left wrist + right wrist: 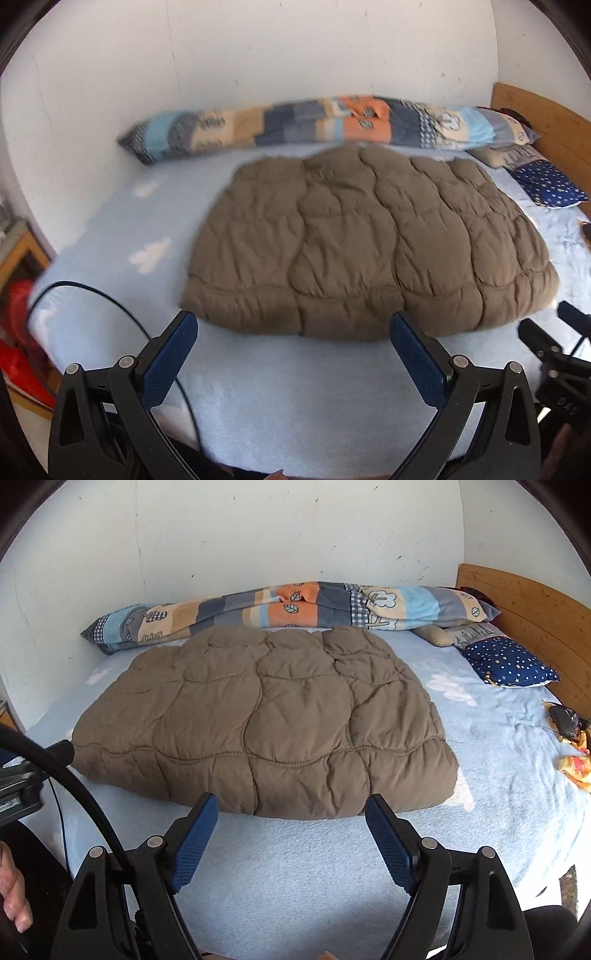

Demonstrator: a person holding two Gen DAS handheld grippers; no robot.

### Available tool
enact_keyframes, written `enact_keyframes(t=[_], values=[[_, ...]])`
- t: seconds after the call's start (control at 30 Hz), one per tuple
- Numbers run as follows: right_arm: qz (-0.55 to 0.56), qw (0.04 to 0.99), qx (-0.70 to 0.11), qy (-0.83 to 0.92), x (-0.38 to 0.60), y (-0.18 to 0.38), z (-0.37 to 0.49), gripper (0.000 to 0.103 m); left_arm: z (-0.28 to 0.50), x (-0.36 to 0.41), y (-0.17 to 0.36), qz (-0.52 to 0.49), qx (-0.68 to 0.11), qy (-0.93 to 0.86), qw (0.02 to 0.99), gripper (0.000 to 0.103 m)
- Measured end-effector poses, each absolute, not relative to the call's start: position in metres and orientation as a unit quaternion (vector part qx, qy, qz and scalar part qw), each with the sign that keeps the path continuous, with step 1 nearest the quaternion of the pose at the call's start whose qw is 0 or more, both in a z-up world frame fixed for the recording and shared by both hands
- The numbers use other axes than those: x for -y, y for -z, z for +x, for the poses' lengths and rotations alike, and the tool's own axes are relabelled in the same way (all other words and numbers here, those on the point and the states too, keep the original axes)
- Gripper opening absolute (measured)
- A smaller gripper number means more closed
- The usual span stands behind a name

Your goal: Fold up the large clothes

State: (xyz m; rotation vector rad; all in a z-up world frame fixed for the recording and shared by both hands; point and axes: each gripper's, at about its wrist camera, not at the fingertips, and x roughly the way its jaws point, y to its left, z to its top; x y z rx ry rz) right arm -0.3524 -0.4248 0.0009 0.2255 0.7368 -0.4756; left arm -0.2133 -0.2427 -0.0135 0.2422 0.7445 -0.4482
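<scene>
Brown and quilted, the folded blanket [258,716] lies flat in the middle of the bed [498,775], on its pale blue sheet. Behind the blanket, a rolled patchwork duvet [295,607] runs along the white wall. A navy starred pillow [511,664] sits beyond the blanket's right corner, by the wooden headboard [532,605]. Just in front of the blanket's near edge, the left gripper [293,332] and the right gripper [291,812] both hang released, jaws spread wide with nothing between them.
</scene>
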Motion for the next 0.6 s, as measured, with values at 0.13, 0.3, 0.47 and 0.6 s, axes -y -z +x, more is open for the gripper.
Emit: enact_keyframes(t=[0.13, 0.3, 0.47, 0.6], values=[[0.103, 0.898, -0.365, 0.223, 0.420, 0.004, -0.347, 0.085, -0.203, 0.238, 0.020, 0.108, -0.383, 0.208, 0.894, 0.103], [0.090, 0.900, -0.367, 0.220, 0.415, 0.006, -0.343, 0.086, -0.199, 0.239, 0.024, 0.119, -0.386, 0.193, 0.894, 0.103], [0.083, 0.901, -0.366, 0.218, 0.411, 0.006, -0.342, 0.086, -0.198, 0.239, 0.026, 0.123, -0.391, 0.178, 0.894, 0.103], [0.083, 0.901, -0.366, 0.218, 0.412, 0.006, -0.342, 0.086, -0.196, 0.241, 0.025, 0.140, -0.392, 0.159, 0.895, 0.103]])
